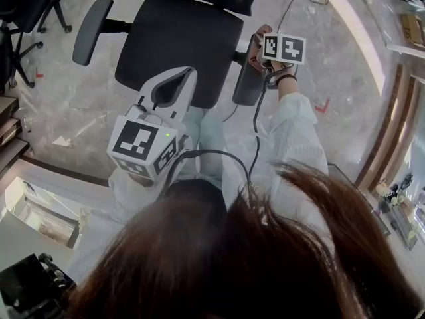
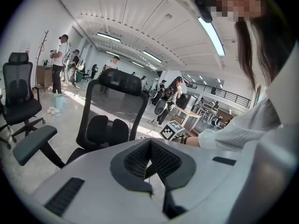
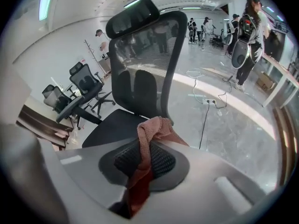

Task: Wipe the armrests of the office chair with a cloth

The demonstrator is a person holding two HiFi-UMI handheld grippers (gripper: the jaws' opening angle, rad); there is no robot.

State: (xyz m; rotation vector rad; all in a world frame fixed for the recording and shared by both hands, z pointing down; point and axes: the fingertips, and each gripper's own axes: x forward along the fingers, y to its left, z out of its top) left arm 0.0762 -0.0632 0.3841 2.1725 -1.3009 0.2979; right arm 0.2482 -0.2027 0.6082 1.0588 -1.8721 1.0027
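**Cloth of rust-red terry (image 3: 158,127) pinched in the right gripper (image 3: 148,148) over a chair armrest**

A person stands at the front of a black, mesh-backed office chair (image 1: 176,42) on a pale marbled floor (image 1: 86,105), holding a grey two-jaw gripper in each hand. In the right gripper view, the ribbed black pads press together on the cloth. One bunch of it bulges above the jaw tips and a tail hangs down between the jaws toward the camera. Beyond it are the chair's seat, its tall backrest (image 3: 145,59) and its headrest (image 3: 133,15).

In the head view, this gripper's marker cube (image 1: 284,48) and the hand (image 1: 260,50) holding it sit over the far end of the black padded armrest on the person's right (image 1: 247,85). The cloth cannot be clearly made out there, so whether it touches the pad cannot be told.

The left gripper (image 2: 149,146) is held nearer the body, over the front edge of the seat, and points toward the backrest. Its jaws are closed tight on each other with nothing between them.

The other armrest (image 1: 89,32), on the person's left, lies well apart from both grippers. A black cable (image 1: 255,125) runs from the right gripper down along the pale striped sleeve (image 1: 295,135).

Another black chair (image 1: 26,18) stands at the left edge of the head view. In the left gripper view, people (image 2: 58,64) stand far back in the bright hall.
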